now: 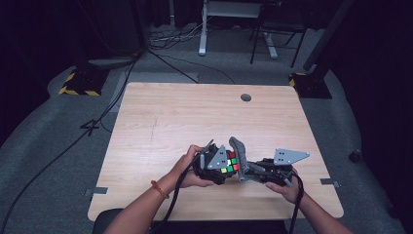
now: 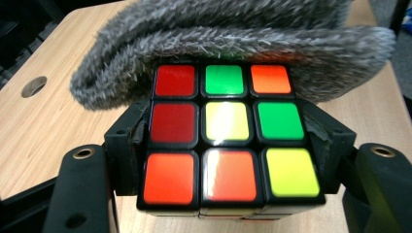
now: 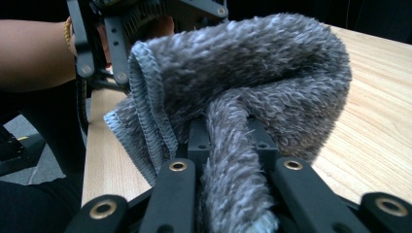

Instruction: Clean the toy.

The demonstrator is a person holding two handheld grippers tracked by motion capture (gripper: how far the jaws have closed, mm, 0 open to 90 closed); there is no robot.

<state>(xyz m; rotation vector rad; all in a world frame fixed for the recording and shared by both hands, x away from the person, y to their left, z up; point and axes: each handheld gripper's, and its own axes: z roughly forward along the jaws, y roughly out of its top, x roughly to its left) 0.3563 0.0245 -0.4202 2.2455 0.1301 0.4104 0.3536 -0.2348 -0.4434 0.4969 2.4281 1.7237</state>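
We see a dark room with a grey carpeted floor, cables and stand legs at the far end, and a pale wooden table [image 1: 195,117] in the middle with a round cable hole [image 1: 246,97] near its far edge. The person's forearms come in from the near side, and both hands meet low over the near right part of the table.

The grey fluffy cloth [image 1: 239,158] stands between the two tools. The right gripper [image 1: 251,171] has its jaws pinched tight on a fold of it, and in the right gripper view the fold [image 3: 233,160] runs up between the black jaws while the rest bunches loosely beyond.

The puzzle cube [image 1: 229,162], with red, green, orange and yellow squares, sits in the left gripper [image 1: 221,168], whose jaws are clamped against two opposite sides. In the left gripper view the cloth [image 2: 233,43] drapes across the far edge of the cube [image 2: 228,136], touching it.

We judge the risks as these. A hard wipe could push the cube sideways out of the clamp, since only two faces are held. The pressure could also twist a layer of the cube. The narrow pinch on the cloth could slip, so the cloth drops to the table.
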